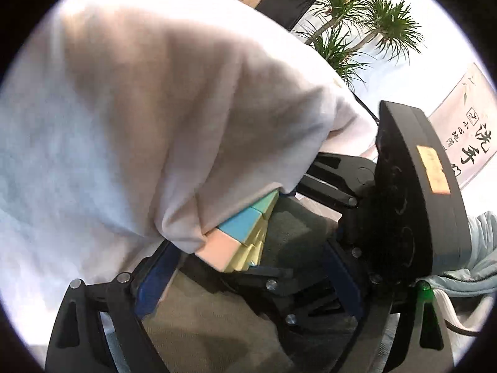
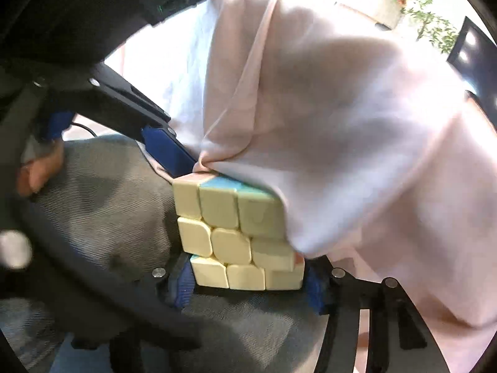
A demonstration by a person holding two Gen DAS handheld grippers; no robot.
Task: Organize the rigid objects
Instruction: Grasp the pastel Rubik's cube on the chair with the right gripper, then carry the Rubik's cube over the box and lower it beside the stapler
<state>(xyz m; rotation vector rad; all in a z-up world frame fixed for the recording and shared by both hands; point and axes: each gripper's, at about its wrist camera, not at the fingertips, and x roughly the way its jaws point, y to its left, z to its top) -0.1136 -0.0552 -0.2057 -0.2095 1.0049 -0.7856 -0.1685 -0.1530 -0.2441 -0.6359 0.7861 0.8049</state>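
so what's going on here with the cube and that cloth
A person works a hand-held gripper in each hand. The right hand-held gripper has a pastel puzzle cube between its blue pads, apparently clamped. A pale pink cloth drapes over the cube's top and far side. The left hand-held gripper is open at the cloth, one finger beside the cube.

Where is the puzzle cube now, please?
In the right wrist view, the puzzle cube sits low in the centre between the right gripper's blue fingers, its top corner under the pale cloth.
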